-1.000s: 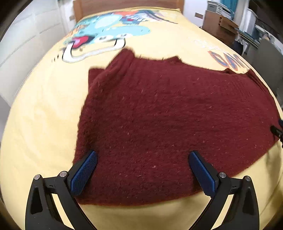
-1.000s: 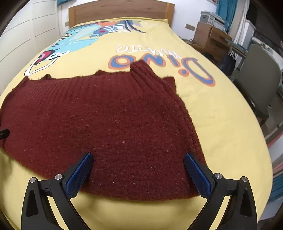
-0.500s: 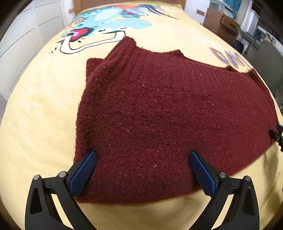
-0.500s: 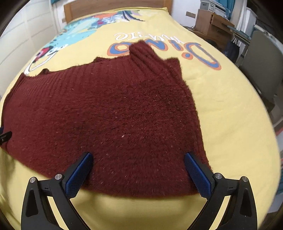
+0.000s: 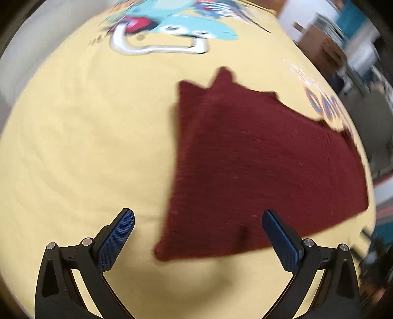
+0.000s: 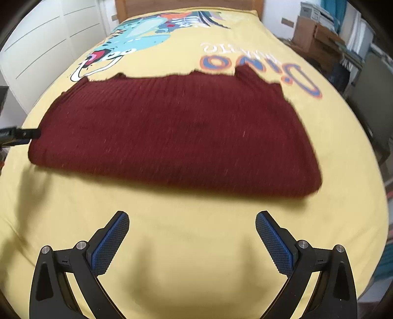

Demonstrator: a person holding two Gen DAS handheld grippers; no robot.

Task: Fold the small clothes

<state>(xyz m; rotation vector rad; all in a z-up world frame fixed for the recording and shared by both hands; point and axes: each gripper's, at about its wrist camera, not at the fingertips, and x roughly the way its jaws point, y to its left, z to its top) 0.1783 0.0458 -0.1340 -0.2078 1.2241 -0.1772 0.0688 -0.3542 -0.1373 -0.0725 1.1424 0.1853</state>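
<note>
A dark red knitted sweater point(image 6: 176, 132) lies folded flat on the yellow bedspread point(image 6: 196, 245); it also shows in the left wrist view point(image 5: 258, 166), blurred. My left gripper point(image 5: 198, 235) is open and empty above the sweater's near left corner. My right gripper point(image 6: 192, 235) is open and empty, held back over bare bedspread in front of the sweater's near edge. The tip of the left gripper point(image 6: 17, 135) shows at the sweater's left end in the right wrist view.
The bedspread carries a cartoon dinosaur print point(image 6: 137, 39) and lettering point(image 6: 260, 66). A wooden headboard point(image 6: 186, 5) is at the far end. White cupboard doors point(image 6: 39, 56) stand on the left. Cardboard boxes point(image 6: 316, 36) and a chair point(image 6: 373, 103) stand on the right.
Both grippers have drawn back from the sweater and stayed open. The left one has shifted left, off the cloth. The right one now hangs over bare bedspread. The sweater lies where it was.
</note>
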